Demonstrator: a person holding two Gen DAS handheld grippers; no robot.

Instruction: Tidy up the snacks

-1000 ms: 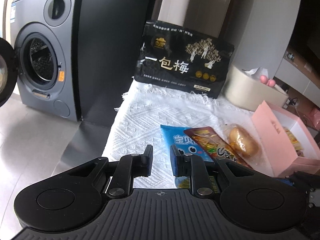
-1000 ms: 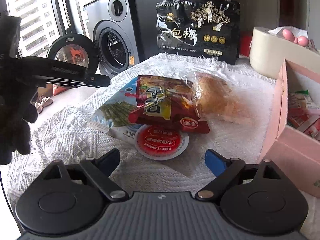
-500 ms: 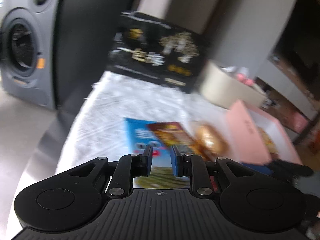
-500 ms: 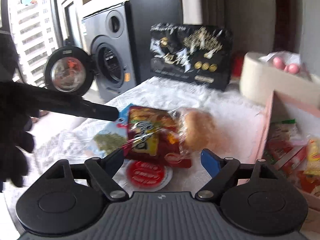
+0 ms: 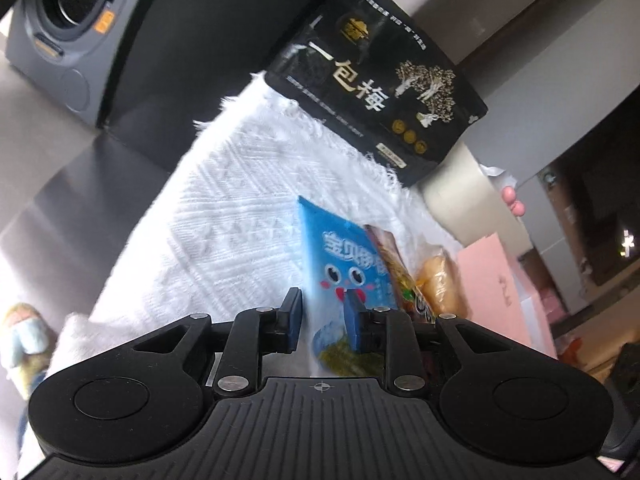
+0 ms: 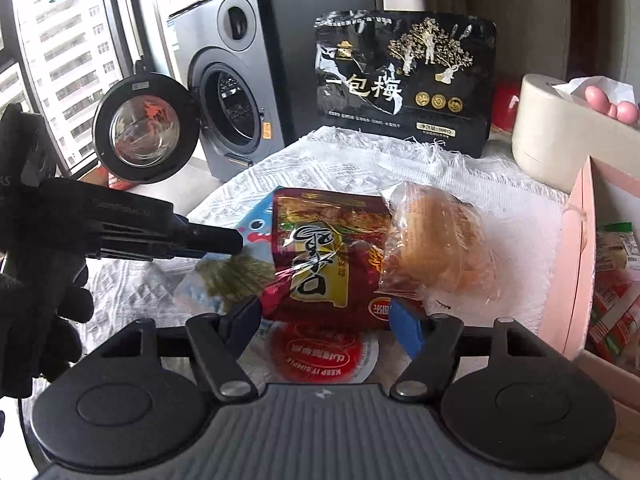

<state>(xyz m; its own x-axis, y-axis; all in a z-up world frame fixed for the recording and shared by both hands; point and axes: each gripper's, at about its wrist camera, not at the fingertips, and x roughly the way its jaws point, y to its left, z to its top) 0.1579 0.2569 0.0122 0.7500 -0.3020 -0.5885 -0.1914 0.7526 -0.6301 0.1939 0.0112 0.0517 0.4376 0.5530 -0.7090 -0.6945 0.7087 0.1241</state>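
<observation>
My right gripper (image 6: pixel 326 322) hangs low over the near end of the snack pile, fingers wide apart and holding nothing. Dead ahead, between the tips, lies the red pouch (image 6: pixel 324 264); its long axis runs away from me, near edge just at the tips. It rests on top of the blue packet (image 6: pixel 240 268) to its left, and a round red-lidded cup (image 6: pixel 326 356) shows from under its near edge. The wrapped bun (image 6: pixel 432 244) sits against the pouch's right side, touching it.

My left gripper (image 5: pixel 320 318) comes in from the left, tilted, fingers a narrow gap apart and empty. The blue packet (image 5: pixel 344 264) lies straight ahead of it, long axis along the fingers, one tip over its printed face. I cannot tell whether any tip touches it.

Judgement: the right hand is nearer the pouch, the left nearer the packet. The pouch must lift first, since it pins the packet.

The pink box (image 6: pixel 568 264) stands open just right of the bun, already holding packets; its flap stands upright between pile and cavity, so a carry must clear that edge. Open cloth (image 6: pixel 344 160) lies behind the pile, up to the black bag (image 6: pixel 404 84). On the left the cloth's edge is near.
</observation>
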